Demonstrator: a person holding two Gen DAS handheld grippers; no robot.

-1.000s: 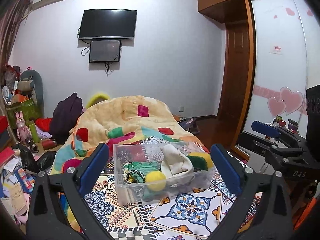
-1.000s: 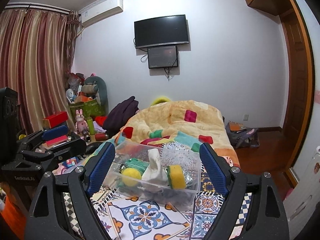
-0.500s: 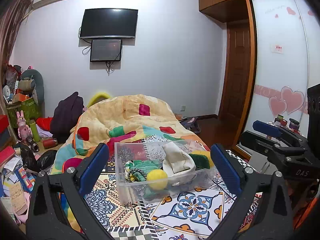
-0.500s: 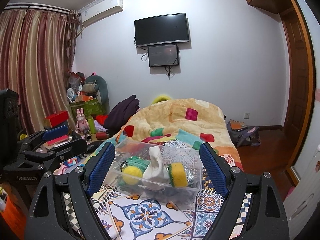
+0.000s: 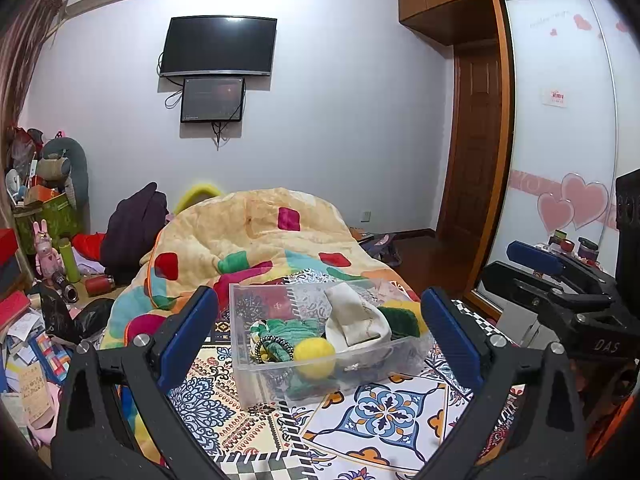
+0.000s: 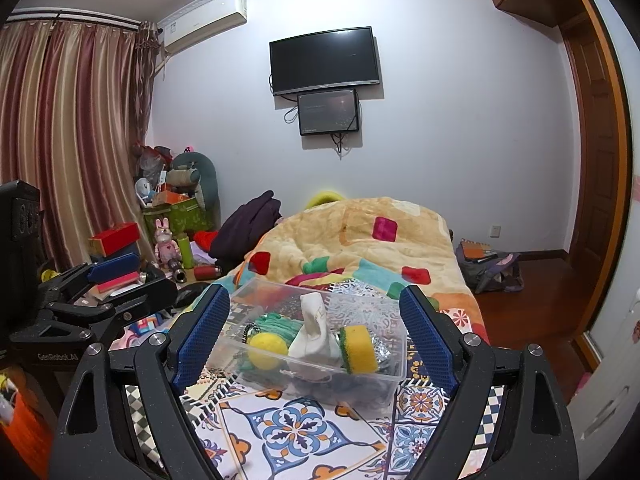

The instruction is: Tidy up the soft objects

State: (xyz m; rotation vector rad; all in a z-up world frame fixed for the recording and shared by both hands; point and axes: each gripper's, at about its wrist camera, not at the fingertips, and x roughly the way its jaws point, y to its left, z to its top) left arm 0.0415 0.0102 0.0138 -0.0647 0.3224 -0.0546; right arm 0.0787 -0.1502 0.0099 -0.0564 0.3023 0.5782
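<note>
A clear plastic bin (image 5: pixel 280 376) is seen resting on a patterned cloth (image 5: pixel 384 408) spread over the bed, in front of a heaped yellow quilt (image 5: pixel 256 236) with coloured patches. Inside the bin, a yellow ball (image 5: pixel 315 358) is pressed against the near wall, with a green knitted cloth (image 5: pixel 286 330) and a black-and-white hair tie (image 5: pixel 274 346) just beside it. A cream cloth (image 5: pixel 356 318) is stood upright in the middle, rising above the rim, and a yellow-and-green sponge (image 6: pixel 359 349) is propped on edge next to it. The left gripper (image 5: pixel 320 336) is held wide open above the cloth, nothing being gripped, with the bin framed between its blue pads. The right gripper (image 6: pixel 315 336) is likewise spread wide and empty, the bin again lying between its fingers. Each gripper is visible at the edge of the other's view, well apart from the bin.
</note>
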